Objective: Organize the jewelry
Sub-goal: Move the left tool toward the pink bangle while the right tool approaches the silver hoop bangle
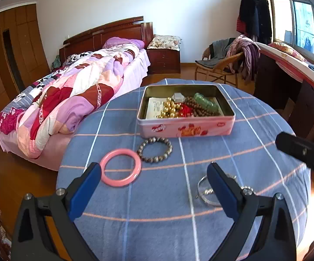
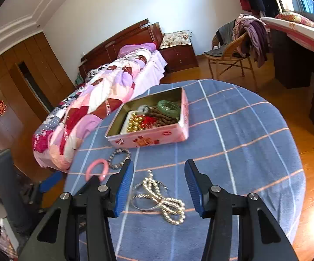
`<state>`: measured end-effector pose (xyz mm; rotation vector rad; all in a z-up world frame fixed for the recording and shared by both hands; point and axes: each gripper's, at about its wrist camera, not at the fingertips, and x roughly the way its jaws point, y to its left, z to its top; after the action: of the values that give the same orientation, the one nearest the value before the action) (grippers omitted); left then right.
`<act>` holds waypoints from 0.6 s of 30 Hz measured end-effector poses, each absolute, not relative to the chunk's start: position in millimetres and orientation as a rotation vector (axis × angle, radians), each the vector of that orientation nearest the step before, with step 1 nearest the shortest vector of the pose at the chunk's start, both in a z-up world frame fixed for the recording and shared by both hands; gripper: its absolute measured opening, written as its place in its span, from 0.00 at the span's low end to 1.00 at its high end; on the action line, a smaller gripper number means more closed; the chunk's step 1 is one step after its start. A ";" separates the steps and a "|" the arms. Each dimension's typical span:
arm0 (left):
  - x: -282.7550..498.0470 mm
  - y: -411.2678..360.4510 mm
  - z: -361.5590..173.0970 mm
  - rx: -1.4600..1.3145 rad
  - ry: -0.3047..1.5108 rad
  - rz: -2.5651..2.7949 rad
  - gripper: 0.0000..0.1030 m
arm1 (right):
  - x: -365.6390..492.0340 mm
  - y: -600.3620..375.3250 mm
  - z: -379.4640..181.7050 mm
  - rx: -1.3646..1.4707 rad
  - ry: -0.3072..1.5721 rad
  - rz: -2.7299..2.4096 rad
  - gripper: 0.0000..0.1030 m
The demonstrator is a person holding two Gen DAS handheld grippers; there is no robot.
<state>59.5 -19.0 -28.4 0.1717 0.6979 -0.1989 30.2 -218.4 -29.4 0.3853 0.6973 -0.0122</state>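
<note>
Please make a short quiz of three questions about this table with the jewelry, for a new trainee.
1. True or false: the pink bangle lies inside the tin box.
2. Which piece lies nearest to the pink bangle on the blue cloth? A) grey bead bracelet B) pearl necklace C) green bangle
3. Fill the gap: between the fingers of the right gripper, not gripped, lie a thin silver ring and a ____ necklace.

Key: 1 false, it lies on the cloth in front of the tin. 2 A. 3 pearl.
</note>
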 end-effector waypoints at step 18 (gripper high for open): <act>40.4 34.6 -71.4 0.047 0.775 -0.265 0.96 | 30.2 -193.1 -82.3 0.278 0.850 0.072 0.49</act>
<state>40.4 34.6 -71.4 0.0469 0.7745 -0.2649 30.2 -193.1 -82.3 0.2776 0.8499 0.0717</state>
